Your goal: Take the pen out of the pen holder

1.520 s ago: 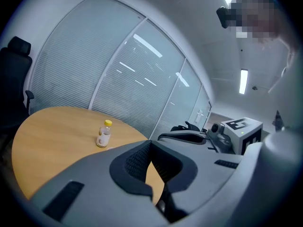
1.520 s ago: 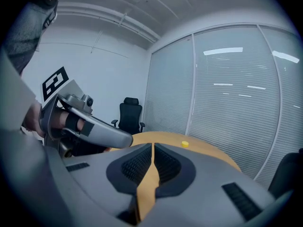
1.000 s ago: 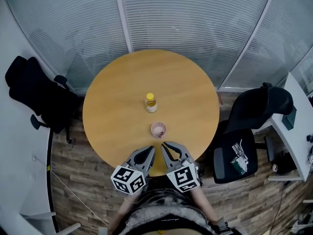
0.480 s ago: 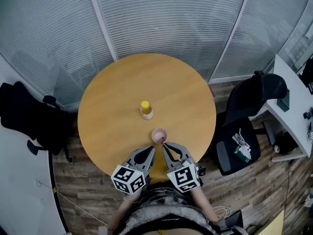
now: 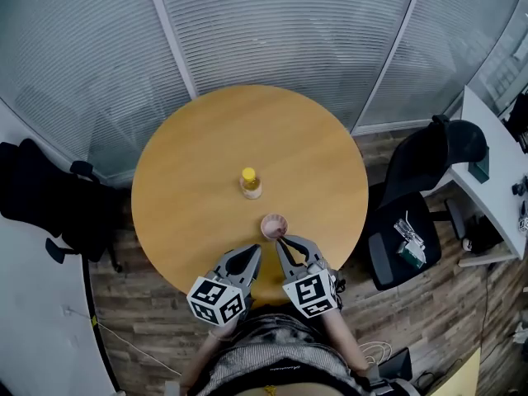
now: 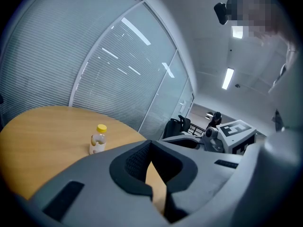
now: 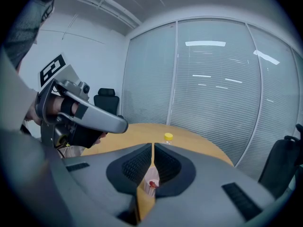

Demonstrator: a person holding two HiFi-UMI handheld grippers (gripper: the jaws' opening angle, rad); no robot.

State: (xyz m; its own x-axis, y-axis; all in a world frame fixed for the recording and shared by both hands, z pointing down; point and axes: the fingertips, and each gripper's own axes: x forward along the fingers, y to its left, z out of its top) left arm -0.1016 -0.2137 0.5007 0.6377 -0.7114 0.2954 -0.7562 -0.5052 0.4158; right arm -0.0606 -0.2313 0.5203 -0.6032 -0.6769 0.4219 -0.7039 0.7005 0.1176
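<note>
A small pink pen holder [image 5: 273, 225] stands on the round wooden table [image 5: 198, 163], near its front edge. In the right gripper view the pen holder [image 7: 149, 182] shows through the slit below the jaws, with the pen's red top [image 7: 152, 185] in it. My right gripper [image 5: 282, 240] is shut and empty, its tips just short of the holder's near side. My left gripper [image 5: 256, 250] is shut too, beside the right one and a little further back. Neither touches the holder.
A clear bottle with a yellow cap [image 5: 250, 183] stands at the table's middle, beyond the holder. Black office chairs stand at the right [image 5: 421, 188] and left [image 5: 49, 200]. A white desk [image 5: 495, 180] is at the far right. Glass walls with blinds ring the table.
The head view has shifted sideways. My right gripper has edged forward, closer to the pen holder. Both grippers stay shut.
</note>
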